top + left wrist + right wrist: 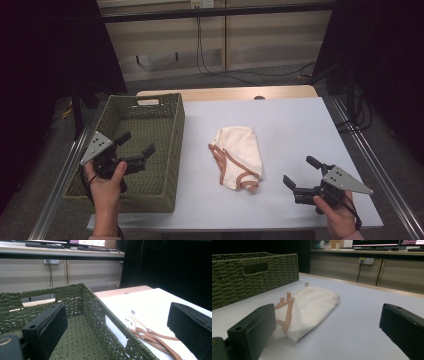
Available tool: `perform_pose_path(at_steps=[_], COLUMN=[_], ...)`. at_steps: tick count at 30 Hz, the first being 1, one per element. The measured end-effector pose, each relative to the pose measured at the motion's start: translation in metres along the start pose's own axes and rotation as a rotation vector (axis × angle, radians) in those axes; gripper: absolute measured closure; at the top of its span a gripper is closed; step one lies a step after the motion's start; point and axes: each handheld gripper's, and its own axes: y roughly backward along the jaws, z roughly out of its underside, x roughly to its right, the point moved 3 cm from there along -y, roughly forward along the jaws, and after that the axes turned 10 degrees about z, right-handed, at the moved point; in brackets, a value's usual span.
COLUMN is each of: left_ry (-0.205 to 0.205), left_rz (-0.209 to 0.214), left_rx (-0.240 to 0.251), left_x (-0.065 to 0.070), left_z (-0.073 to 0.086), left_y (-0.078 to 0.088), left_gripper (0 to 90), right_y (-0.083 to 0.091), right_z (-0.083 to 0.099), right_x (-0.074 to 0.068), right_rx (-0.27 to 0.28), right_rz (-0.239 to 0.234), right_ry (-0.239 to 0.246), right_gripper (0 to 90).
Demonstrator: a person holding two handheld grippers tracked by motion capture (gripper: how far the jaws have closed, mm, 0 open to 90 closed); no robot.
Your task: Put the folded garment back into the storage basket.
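A cream garment with brown-orange trim lies folded on the white table, near the middle. A green woven basket stands at the table's left side, with nothing inside. My left gripper hovers over the basket, jaws wide apart and nothing between them. My right gripper is held low near the front right of the table, open, pointing left toward the garment a little way off. In the left gripper view the basket wall runs between the jaws, with the garment's trim beyond it.
Metal rails run along both sides of the table. Cables hang against the wall behind. A wooden strip edges the table's far side. A shelf with monitors stands far off in the right gripper view.
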Motion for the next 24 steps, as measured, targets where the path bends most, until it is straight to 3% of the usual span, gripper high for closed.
perform_pose_path(at_steps=[12, 24], left_ry=[0.01, 0.021], left_rz=[0.011, 0.043], left_rx=[-0.015, -0.008], left_x=[0.0, 0.009], left_z=[0.0, -0.012], left_y=[-0.006, -0.019], left_gripper=[3.3, 3.3], right_y=[0.0, 0.0], right_z=[0.001, 0.001], right_x=[-0.001, -0.001], right_rx=[0.001, -0.003], right_rz=[-0.009, -0.005], right_ry=[-0.001, 0.0], right_gripper=[0.5, 0.6])
